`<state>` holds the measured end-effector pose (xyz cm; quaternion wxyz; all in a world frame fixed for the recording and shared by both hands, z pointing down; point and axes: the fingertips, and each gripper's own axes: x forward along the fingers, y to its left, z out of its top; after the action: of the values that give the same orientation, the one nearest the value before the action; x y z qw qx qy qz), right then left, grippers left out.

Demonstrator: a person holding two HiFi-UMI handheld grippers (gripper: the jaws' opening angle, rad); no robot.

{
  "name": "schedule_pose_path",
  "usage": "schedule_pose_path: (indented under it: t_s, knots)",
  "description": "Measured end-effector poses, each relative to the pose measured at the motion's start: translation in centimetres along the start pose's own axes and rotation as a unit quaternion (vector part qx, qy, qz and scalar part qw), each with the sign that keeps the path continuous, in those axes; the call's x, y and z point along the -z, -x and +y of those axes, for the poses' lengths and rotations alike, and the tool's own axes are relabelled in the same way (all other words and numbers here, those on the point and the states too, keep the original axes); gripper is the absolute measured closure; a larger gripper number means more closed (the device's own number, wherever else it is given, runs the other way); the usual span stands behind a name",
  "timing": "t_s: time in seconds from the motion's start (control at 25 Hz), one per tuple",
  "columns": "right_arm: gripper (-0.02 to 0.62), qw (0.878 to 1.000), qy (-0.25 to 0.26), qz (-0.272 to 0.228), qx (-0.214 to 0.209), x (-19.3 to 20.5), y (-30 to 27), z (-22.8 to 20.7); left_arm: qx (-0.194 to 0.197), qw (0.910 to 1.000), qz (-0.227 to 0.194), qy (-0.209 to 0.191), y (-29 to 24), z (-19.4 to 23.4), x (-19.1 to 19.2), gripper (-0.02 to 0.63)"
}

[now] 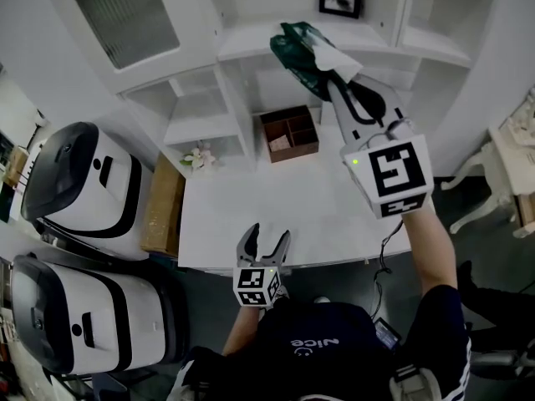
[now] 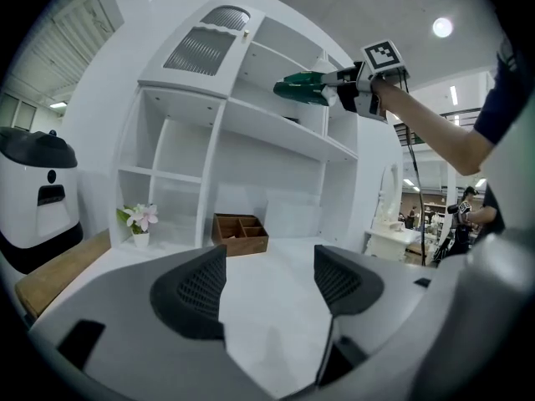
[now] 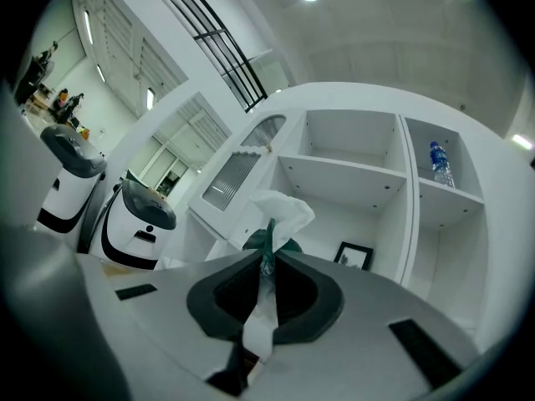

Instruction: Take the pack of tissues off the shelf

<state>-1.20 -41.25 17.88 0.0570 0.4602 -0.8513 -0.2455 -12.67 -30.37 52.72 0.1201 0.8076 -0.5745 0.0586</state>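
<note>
**Tissue pack held by a thin pinch at the shelf front**

The right gripper [image 1: 336,80] has its fingers [image 3: 311,295] closed tight on a thin fold of the dark green soft-plastic pack of tissues [image 1: 299,50], which hangs in the air at the front of the white upper shelf [image 1: 251,42]. Risk — the white tissue sheet [image 3: 282,211] poking out may slide free, or the slack wrapper may slip, dropping the pack onto the white surface [image 1: 242,215]. The left gripper [image 1: 264,242] waits low, fingers wide, nothing between them. Hidden — the pack's body behind the right fingers; whether wrapper or only sheet is pinched cannot be told.
</note>
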Motion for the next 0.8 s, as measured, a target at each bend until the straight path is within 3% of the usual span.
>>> schedule_pose_path:
  t_s: [0.4, 0.8]
  knots:
    - [0.577, 1.0, -0.003, -0.002, 0.015, 2.9, 4.1, 2.5, -0.002, 0.9999, -0.01, 0.006, 0.3, -0.8, 0.1, 0.278]
    - [0.575, 0.997, -0.061, 0.052, 0.004, 9.2, 7.0, 6.4, -0.009, 0.9998, -0.013, 0.01, 0.7, -1.1, 0.2, 0.278]
